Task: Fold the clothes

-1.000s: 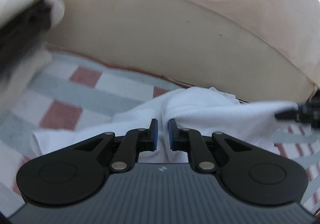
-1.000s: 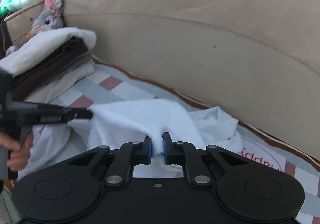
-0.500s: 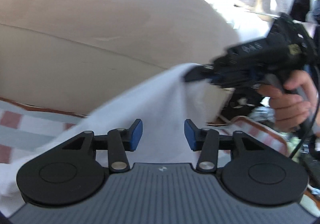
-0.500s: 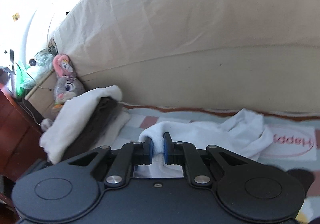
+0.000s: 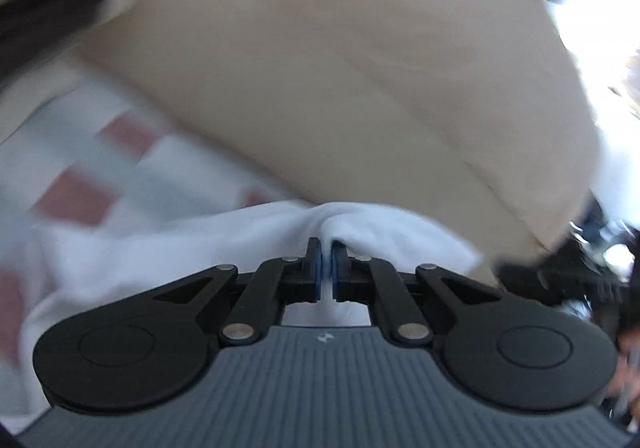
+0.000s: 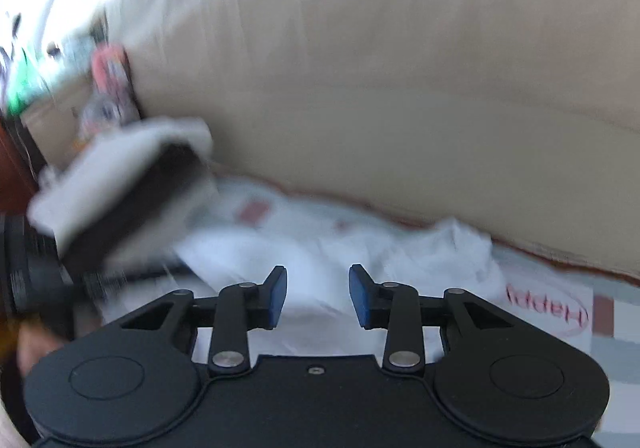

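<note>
Now the left hand-held gripper (image 5: 326,270) pinches a bunch of the white shirt (image 5: 224,240), which lies on the checked bed cover (image 5: 80,168) near the beige headboard (image 6: 400,88). The right hand-held gripper (image 6: 318,298) is wide open, holding nothing.

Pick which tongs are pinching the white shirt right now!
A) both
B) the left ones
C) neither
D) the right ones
B: the left tongs are shut on a bunched fold of the white shirt, while the right tongs gape open above it.
</note>
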A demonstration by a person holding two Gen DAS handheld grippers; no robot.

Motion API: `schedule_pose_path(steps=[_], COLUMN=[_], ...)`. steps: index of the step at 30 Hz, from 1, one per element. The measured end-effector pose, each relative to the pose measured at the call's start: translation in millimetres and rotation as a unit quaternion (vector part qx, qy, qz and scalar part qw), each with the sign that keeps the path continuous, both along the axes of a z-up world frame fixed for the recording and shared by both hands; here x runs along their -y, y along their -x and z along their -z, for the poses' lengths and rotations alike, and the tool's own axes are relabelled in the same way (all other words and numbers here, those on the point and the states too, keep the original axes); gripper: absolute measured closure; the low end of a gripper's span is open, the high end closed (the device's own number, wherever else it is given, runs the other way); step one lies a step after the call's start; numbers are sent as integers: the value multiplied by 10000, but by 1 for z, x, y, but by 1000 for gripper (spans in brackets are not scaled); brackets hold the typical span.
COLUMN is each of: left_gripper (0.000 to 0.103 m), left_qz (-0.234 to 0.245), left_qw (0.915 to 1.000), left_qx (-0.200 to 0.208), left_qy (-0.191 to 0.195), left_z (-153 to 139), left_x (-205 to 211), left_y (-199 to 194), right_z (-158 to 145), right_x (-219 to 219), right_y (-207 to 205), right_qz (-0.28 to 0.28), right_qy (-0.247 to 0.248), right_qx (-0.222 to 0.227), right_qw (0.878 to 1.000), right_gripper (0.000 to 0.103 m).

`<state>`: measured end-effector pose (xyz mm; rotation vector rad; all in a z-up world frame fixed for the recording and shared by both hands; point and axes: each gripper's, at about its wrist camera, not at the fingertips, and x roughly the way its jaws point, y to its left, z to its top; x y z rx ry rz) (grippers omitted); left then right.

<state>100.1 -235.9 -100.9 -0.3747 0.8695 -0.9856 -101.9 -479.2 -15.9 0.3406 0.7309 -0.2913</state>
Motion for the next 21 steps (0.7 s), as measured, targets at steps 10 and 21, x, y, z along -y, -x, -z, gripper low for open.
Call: schedule_pose_path(steps=[10,21], left_gripper=[99,99], left_qz=[-140,320], left_qw=[9991,9987], left_qx=[-295,-207], left_qy=[-265,-335], left_z=[11,-2], left_x=[-8,-18], left_y=[-15,-4], right_z=[66,73], right_x=[-9,-41], right_y=[-6,-60], right_qz=[-381,-509], right_qy=[-599,116], right_qx=[-521,-419], right_qw=[9961,9978], right_gripper=[50,58])
